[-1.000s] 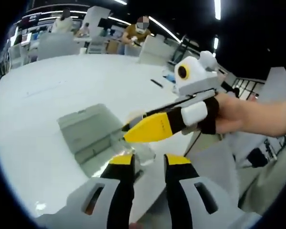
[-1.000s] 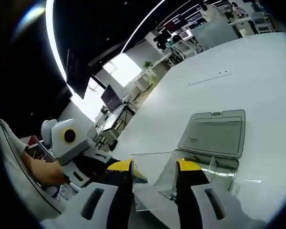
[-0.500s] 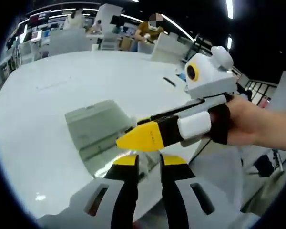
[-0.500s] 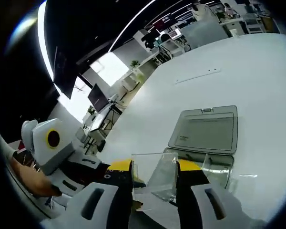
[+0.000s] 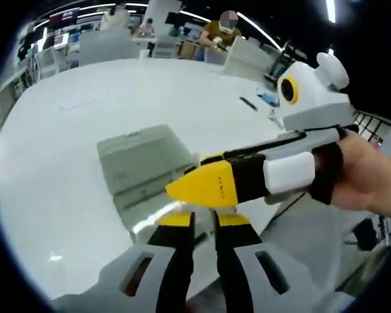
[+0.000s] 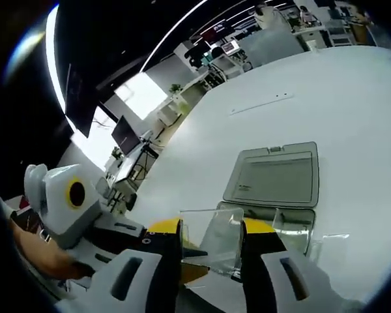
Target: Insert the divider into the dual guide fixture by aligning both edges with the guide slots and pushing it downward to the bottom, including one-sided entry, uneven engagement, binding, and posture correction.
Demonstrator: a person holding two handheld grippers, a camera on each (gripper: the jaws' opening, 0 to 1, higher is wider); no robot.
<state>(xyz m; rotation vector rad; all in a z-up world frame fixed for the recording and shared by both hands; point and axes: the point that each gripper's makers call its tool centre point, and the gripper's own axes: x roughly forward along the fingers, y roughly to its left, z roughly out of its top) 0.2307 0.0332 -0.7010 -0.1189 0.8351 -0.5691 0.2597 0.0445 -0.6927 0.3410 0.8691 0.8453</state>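
Note:
A clear plastic divider [image 6: 212,240] stands between the jaws of my right gripper [image 6: 212,228], which is shut on its two side edges, above the table. My left gripper [image 5: 203,219] has its jaws almost together, a clear edge between them. It reaches in from the left in the right gripper view, yellow tip [image 6: 190,270] under the divider's lower edge. The right gripper [image 5: 197,186] crosses just above my left jaws. Beyond both lies the guide fixture: a clear slotted part [image 6: 292,225] with an open grey lid [image 6: 274,176] flat behind it, grey lid [image 5: 140,160].
A wide white table [image 5: 58,130] carries the fixture, its near edge close to the grippers. A dark pen-like thing [image 5: 249,104] lies far right. A hand [image 5: 368,176] holds the right gripper. Chairs, desks and seated people are far behind.
My left jaws have closed from a wide gap to a narrow one. The right gripper has kept its hold on the divider and both grippers have drifted slightly relative to the fixture.

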